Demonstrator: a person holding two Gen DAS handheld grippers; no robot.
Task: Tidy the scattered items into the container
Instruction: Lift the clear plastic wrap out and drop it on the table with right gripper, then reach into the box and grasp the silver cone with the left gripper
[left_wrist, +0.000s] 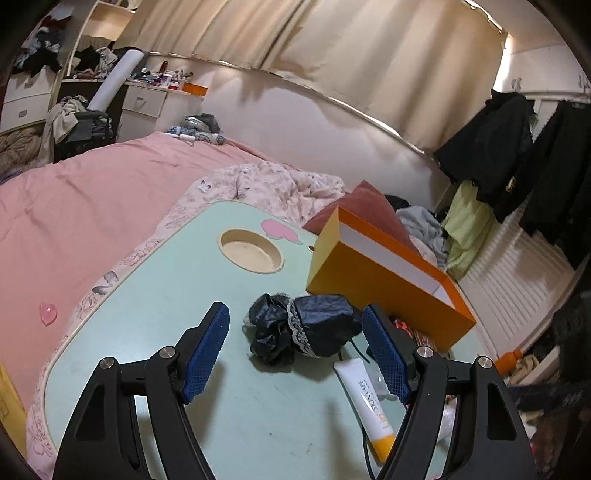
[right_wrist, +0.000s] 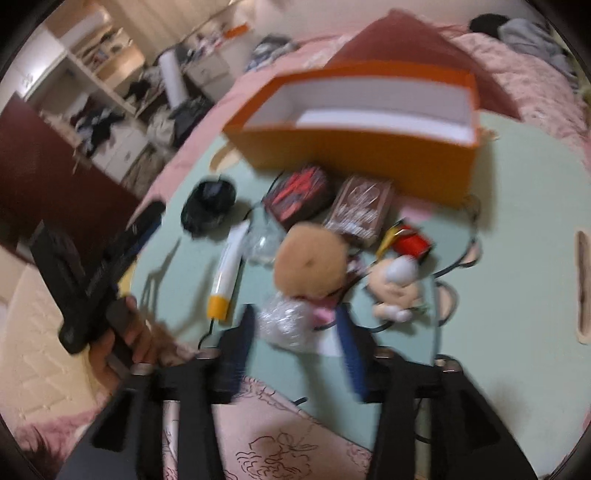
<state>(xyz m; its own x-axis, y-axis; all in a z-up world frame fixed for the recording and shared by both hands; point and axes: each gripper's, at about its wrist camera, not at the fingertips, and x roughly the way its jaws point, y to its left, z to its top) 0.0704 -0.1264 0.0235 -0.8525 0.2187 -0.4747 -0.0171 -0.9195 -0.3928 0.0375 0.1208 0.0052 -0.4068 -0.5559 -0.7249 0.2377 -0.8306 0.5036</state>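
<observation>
An orange box (left_wrist: 388, 280) (right_wrist: 351, 155) with a white inside stands open at the far side of a pale green lap table (left_wrist: 147, 314) (right_wrist: 517, 221). In front of it lie a black lace-trimmed cloth bundle (left_wrist: 295, 328) (right_wrist: 208, 203), a white tube with a yellow cap (left_wrist: 365, 398) (right_wrist: 229, 266), a red-black pouch (right_wrist: 299, 192), a brown card box (right_wrist: 360, 208) and a small plush figure (right_wrist: 395, 284). My left gripper (left_wrist: 295, 310) is open, its fingers apart on either side of the bundle, short of it. My right gripper (right_wrist: 295, 314) is open around the plastic-wrapped bottom of a tan-haired doll (right_wrist: 310, 262); the view is blurred.
The table rests on a pink bed (left_wrist: 92, 206) and has a round cup recess (left_wrist: 251, 251). A burgundy cushion (left_wrist: 365, 206) lies behind the box. Dark clothes (left_wrist: 491, 140) hang at the right. A hand (right_wrist: 122, 332) holds the left gripper's handle.
</observation>
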